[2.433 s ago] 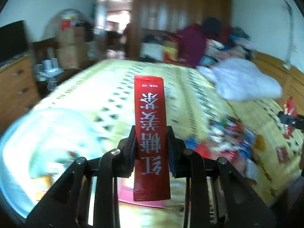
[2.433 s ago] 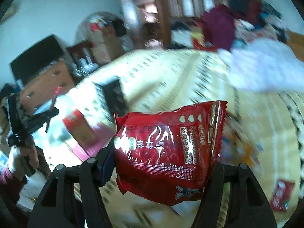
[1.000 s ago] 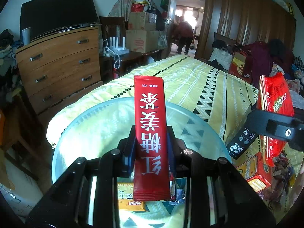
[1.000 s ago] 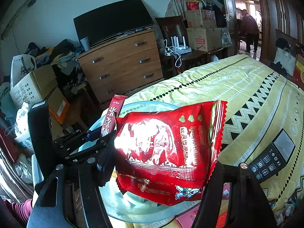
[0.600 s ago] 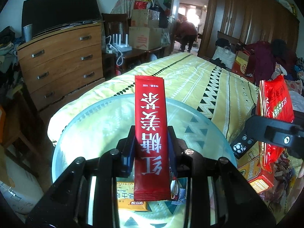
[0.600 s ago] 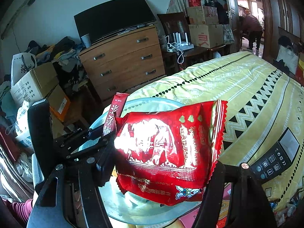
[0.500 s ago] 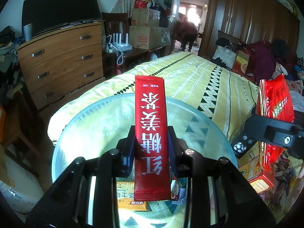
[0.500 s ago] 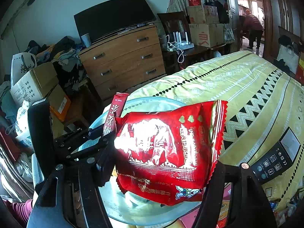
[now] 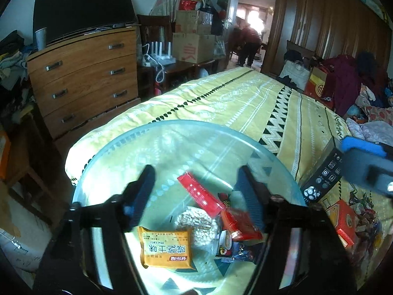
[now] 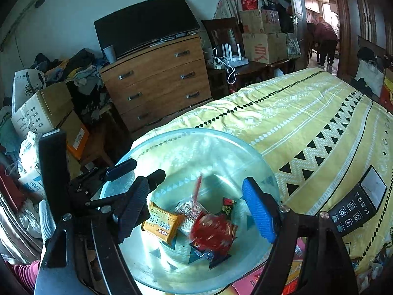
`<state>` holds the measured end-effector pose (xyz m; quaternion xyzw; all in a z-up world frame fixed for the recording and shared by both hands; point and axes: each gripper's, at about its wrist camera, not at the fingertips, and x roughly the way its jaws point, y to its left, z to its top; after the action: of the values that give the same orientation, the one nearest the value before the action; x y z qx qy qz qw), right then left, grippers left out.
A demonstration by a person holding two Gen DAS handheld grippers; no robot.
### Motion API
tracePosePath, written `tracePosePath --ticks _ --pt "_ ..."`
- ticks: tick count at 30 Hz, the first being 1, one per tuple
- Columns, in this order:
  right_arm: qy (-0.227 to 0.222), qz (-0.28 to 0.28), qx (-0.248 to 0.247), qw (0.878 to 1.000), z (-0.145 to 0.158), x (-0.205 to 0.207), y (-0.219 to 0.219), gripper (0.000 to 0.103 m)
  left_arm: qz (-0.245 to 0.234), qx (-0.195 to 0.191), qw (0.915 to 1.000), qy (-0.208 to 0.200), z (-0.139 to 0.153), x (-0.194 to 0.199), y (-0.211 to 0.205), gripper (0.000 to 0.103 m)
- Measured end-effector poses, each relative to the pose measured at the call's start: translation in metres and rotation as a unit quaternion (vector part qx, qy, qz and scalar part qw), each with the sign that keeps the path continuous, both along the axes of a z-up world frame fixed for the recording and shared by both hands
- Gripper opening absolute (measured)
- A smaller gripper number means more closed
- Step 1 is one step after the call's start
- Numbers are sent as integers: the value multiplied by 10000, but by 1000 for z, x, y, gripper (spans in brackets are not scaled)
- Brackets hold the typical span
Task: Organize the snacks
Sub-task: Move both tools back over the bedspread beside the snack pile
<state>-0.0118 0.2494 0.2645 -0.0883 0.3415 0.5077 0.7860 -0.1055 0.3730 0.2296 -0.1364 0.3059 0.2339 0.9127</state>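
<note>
Yellow patterned bedspread point(image 10: 307, 113) carries a big clear glass bowl point(image 10: 172, 142) near its left edge, black remote-style box point(image 10: 356, 206) right.

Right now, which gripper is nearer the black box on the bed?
Right. The right gripper hangs over the glass bowl, the black box just beyond its right finger; the left gripper is further left, over the bowl's other side. Both have just been opening, nothing between them.

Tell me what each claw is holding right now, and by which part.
Nothing. Both the left claw and right claw are open; the long red sachet and crinkly red snack bag are in the clear glass bowl.
</note>
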Motion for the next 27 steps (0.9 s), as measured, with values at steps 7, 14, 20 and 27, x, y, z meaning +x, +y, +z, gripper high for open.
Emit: tracePosePath --ticks 7,14,20,27 --pt "-1530 -821 893 9808 38 -66 -116 96 -272 987 9891 -1061 50 -40 -75 103" --pt "-2511 -2481 640 9334 -12 -134 -281 103 -1709 1142 9643 -1669 53 -61 -210 103" --pt "-903 -3826 -447 9184 -139 -141 -410 103 -3533 445 9326 -591 -39 -47 -330 103" --pt "403 -4089 -642 9094 -231 -113 -461 103 -3557 282 9311 763 -139 6 -372 103"
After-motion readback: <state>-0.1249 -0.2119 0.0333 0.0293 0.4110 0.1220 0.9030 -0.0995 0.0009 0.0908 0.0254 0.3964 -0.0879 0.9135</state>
